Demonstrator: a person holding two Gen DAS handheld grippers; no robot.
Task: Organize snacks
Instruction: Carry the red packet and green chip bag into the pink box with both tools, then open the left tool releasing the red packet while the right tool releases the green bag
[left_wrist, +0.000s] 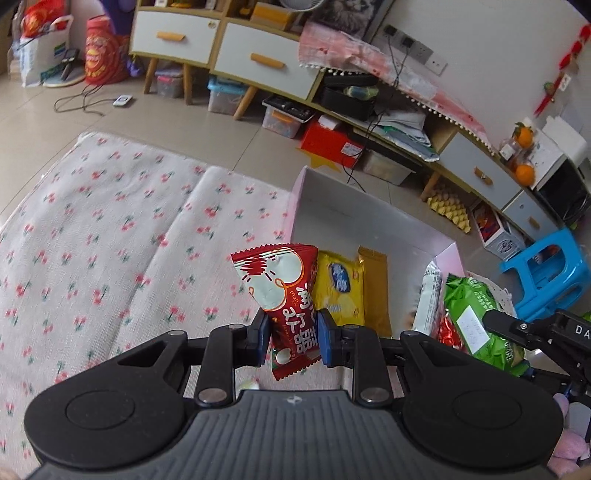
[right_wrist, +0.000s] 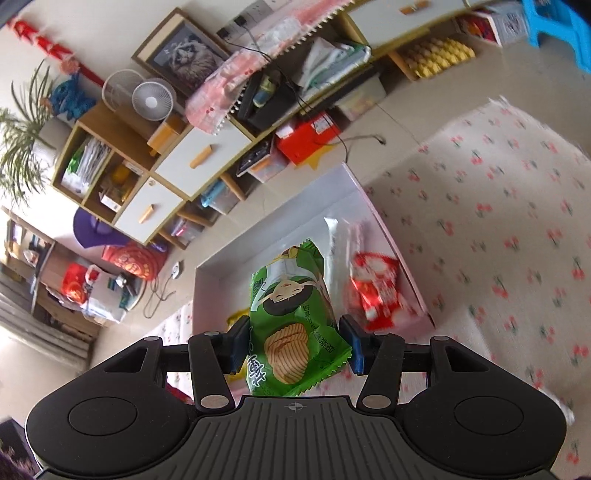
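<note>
My left gripper (left_wrist: 293, 341) is shut on a red snack packet (left_wrist: 282, 295), held upright just left of the white box (left_wrist: 332, 206). In that box lie a yellow packet (left_wrist: 341, 286) and a gold one (left_wrist: 376, 284). My right gripper (right_wrist: 295, 345) is shut on a green chip bag (right_wrist: 291, 321) over the white box (right_wrist: 280, 229). This green bag (left_wrist: 476, 314) and the right gripper's finger (left_wrist: 502, 321) show at the right edge of the left wrist view. A red-and-white packet (right_wrist: 376, 291) and a clear wrapper (right_wrist: 336, 236) lie in the box's right side.
The box rests on a cherry-print cloth (left_wrist: 110, 229) that spreads left and right (right_wrist: 498, 229) of it. Behind stand low cabinets with drawers (left_wrist: 258, 62), storage bins and a red box (left_wrist: 328, 142) on the tile floor. A blue stool (left_wrist: 550, 273) stands at the right.
</note>
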